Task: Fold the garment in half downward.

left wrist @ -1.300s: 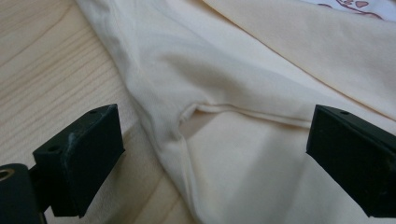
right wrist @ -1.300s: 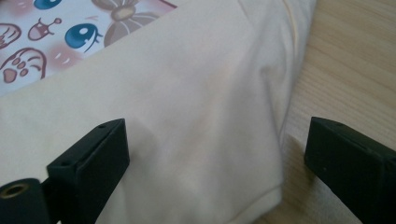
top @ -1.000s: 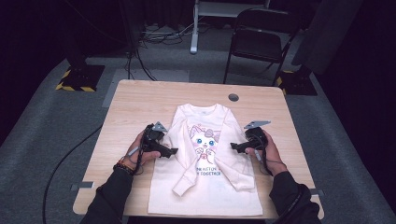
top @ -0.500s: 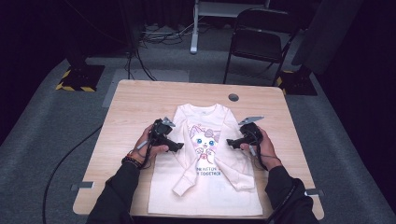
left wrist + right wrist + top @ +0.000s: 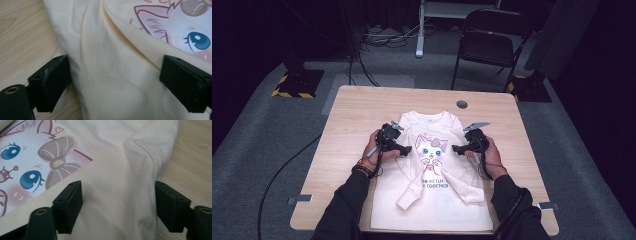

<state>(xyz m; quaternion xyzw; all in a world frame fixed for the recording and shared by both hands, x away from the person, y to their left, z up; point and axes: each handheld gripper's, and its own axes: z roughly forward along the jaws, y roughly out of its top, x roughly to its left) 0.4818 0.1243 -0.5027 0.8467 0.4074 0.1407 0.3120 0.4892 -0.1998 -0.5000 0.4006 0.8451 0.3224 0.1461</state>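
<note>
With both claws spread wide, our left gripper [image 5: 406,149] and right gripper [image 5: 457,148] straddle the kitten sweatshirt's [image 5: 432,172] folded sleeves, so we should pinch evenly before lifting.

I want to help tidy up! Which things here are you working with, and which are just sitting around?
Being worked with:
cream kitten shirt, sleeves folded in over its front
left gripper, open at the shirt's left shoulder
right gripper, open at its right shoulder

Just sitting around:
black chair behind the table
cables on the floor
</note>
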